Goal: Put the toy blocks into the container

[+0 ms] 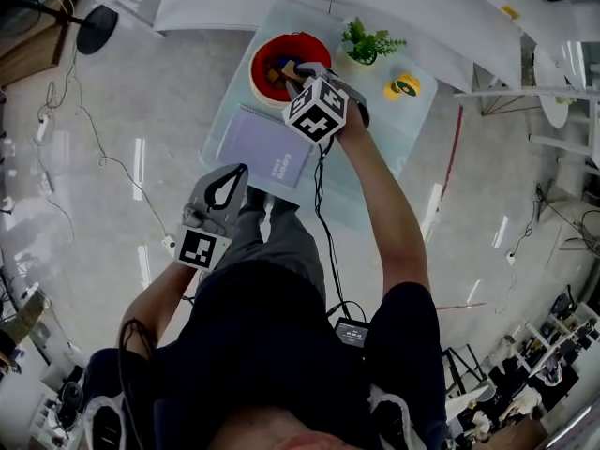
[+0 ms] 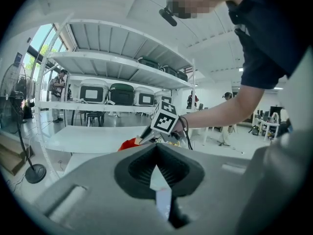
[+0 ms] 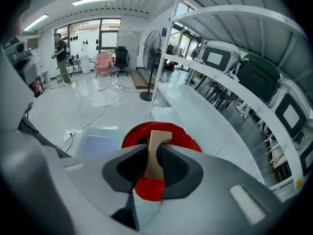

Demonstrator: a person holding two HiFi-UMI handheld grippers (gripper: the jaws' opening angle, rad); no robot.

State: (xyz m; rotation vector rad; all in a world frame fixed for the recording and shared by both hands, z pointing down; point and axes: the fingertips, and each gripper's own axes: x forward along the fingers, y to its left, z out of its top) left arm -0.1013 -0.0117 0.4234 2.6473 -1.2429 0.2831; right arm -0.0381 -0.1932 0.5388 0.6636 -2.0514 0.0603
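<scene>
Above red container (image 3: 191, 140), pale tan block (image 3: 154, 155), slim, upright.

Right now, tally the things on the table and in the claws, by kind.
Red container: 1
Purple notebook: 1
Potted plant: 1
Yellow round item: 1
Wooden block, in right claw: 1
Total: 5; the container's contents are too unclear to count.

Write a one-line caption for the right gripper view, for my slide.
The right gripper, shut on a tan wooden toy block, holds it over the round red plastic container.
</scene>
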